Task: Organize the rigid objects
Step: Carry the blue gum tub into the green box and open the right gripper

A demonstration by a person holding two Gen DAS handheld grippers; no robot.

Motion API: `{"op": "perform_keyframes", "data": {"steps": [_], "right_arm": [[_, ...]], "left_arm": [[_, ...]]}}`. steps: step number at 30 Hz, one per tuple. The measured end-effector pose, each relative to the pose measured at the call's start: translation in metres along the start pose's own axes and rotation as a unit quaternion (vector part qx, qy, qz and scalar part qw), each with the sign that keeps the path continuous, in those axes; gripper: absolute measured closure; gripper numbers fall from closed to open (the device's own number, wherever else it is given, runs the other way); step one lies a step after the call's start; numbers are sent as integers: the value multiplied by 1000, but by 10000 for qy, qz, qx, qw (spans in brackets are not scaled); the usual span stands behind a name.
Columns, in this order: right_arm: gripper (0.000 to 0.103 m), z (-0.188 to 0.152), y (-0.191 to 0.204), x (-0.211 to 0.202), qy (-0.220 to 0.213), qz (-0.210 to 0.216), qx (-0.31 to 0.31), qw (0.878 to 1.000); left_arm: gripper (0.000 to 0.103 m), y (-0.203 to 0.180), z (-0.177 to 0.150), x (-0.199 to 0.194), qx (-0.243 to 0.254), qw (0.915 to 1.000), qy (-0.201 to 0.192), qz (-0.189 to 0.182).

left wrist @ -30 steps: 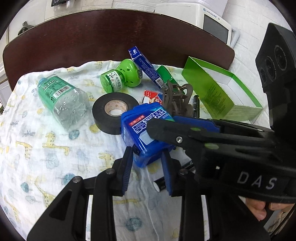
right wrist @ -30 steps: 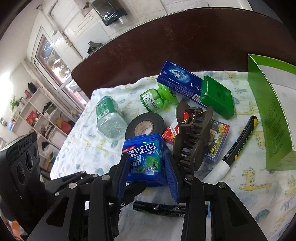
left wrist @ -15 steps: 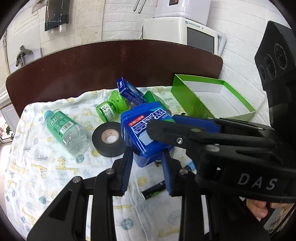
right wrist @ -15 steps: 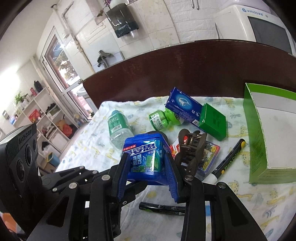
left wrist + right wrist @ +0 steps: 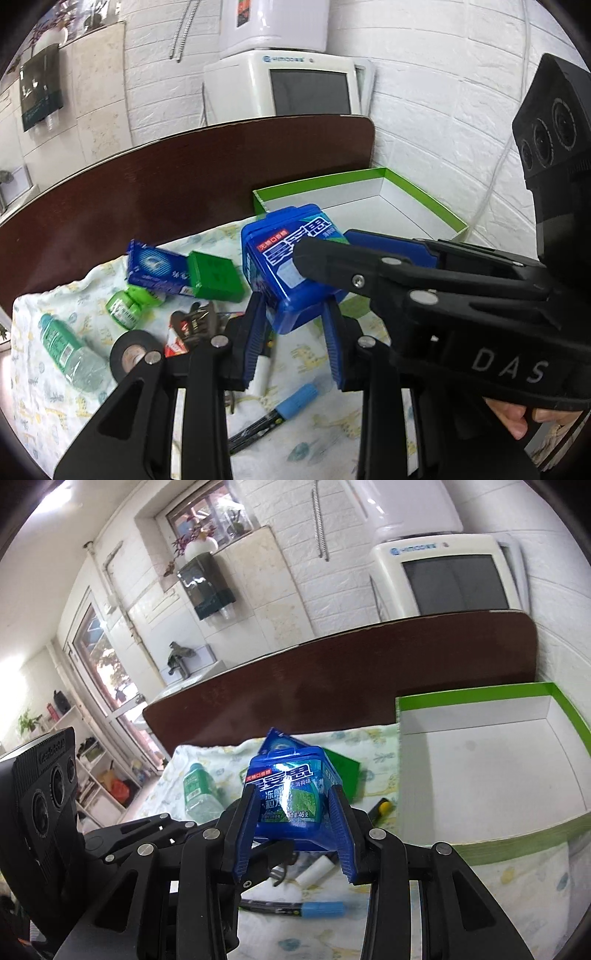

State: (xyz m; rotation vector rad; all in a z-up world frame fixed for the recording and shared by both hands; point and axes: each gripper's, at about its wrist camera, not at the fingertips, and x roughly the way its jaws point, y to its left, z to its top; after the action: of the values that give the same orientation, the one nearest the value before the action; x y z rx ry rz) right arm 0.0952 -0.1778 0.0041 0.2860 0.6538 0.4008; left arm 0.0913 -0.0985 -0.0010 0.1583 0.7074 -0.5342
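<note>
The blue gum box [image 5: 291, 797] sits clamped between my right gripper [image 5: 291, 834] jaws, lifted clear of the giraffe-print cloth [image 5: 44, 398] that covers the table, and close to the near left corner of the open green box [image 5: 480, 775]. My left gripper [image 5: 295, 336] rides just under and beside it with jaws apart, holding nothing; in the left wrist view the gum box hangs right above that gap.

As I judge it, the step in hand is to carry the gum box into the green box, whose white floor shows bare. To do that well I would keep the grip firm and level, since the pads hold only the lower sides and the top leans forward. I would clear the near green wall before going down, then lower until the base rests on the floor near a corner, so there is room for the other things. Only then should the jaws part.

The left gripper should stay out of the path; it is near enough to be knocked. Still on the cloth are the plastic bottle [image 5: 70, 350], the black tape roll [image 5: 133, 354], the small green box [image 5: 216, 275] and a blue-capped pen [image 5: 317, 910].
</note>
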Motion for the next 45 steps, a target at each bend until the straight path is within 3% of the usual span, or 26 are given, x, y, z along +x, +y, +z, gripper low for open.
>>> {"op": "perform_keyframes", "data": {"steps": [10,18,25,45], "right_arm": [[63,7,-82,-23,-211,-502,714,9960],[63,5,-114,-10,-56,-492,930,9944],[63,4,-124,7,163,-412,983,9942],[63,-4,-136,20,393,-445,1303,9897]], "left_arm": [[73,-49,30,55,304,9982,294,-434],[73,-55,31,79,288,9972,579,-374],[74,-52,28,94,206,9960,790,-356],[75,-55,33,98,180,9952,856,-447]]}}
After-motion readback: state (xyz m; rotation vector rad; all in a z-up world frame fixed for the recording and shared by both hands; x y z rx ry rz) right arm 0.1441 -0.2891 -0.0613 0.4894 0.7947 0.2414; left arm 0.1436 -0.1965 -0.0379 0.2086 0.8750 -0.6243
